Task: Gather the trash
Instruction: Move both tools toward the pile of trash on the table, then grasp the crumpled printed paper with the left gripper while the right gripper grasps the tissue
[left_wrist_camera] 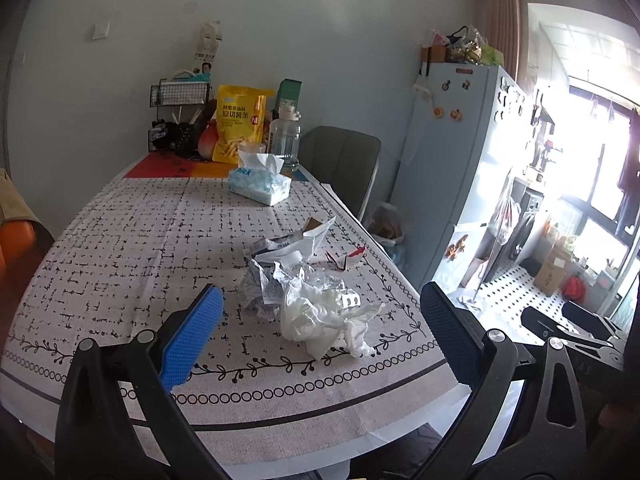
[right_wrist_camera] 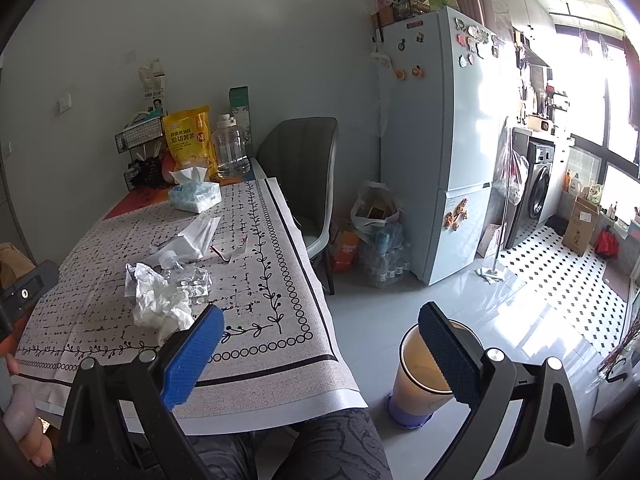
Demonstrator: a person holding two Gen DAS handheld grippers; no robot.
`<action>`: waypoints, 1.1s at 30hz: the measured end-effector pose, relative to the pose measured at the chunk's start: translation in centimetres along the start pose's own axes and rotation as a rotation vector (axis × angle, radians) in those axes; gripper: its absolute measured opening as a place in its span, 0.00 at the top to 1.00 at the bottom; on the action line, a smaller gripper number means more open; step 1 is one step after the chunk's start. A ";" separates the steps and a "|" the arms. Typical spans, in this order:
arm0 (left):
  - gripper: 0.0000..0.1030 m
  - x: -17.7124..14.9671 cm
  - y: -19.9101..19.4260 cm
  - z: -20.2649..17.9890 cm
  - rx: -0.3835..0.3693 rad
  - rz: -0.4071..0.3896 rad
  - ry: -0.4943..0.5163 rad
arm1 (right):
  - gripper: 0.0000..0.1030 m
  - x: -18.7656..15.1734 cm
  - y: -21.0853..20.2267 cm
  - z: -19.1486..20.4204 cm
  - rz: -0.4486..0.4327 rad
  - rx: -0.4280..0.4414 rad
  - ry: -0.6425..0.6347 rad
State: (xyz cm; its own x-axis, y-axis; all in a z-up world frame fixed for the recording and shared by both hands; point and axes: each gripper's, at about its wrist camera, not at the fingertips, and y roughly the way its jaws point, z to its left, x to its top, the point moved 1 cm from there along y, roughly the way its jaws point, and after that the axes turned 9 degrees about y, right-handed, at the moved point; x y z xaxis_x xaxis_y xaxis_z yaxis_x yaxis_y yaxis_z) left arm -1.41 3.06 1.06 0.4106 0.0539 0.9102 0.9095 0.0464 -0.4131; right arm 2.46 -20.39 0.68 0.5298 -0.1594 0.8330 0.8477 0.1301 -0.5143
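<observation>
While both tools hang near the table's near edge, note that your left gripper (left_wrist_camera: 320,344), jaws spread wide and empty, points straight at the crumpled tissue (left_wrist_camera: 324,320), the nearest piece of the trash heap on the tablecloth (left_wrist_camera: 120,240). Your right gripper (right_wrist_camera: 320,356), equally spread and empty, sits off the table corner, above the floor bin (right_wrist_camera: 416,384); the heap lies to its left. Beyond the tissue, the heap runs away from you through clear plastic (left_wrist_camera: 320,280) to a white wrapper (left_wrist_camera: 308,240). The left hand appears better placed for the first pick.

Left tool (left_wrist_camera: 320,332) and right tool (right_wrist_camera: 320,344), each with blue-padded fingers (left_wrist_camera: 192,336) spread wide apart, empty. Person's knee (right_wrist_camera: 332,444) below right tool.
</observation>
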 end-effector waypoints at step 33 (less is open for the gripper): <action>0.05 -1.2 2.9 5.2 -0.013 0.057 -0.079 | 0.07 0.3 3.3 3.0 0.065 0.122 -0.046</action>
State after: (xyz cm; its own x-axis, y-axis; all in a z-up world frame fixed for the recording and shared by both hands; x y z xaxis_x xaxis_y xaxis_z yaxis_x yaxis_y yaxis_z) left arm 0.37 8.29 -1.40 0.4563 0.1349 0.8796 0.8855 0.0282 -0.4637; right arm 5.36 -17.10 -0.16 0.5794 -0.1019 0.8086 0.8005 0.2575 -0.5412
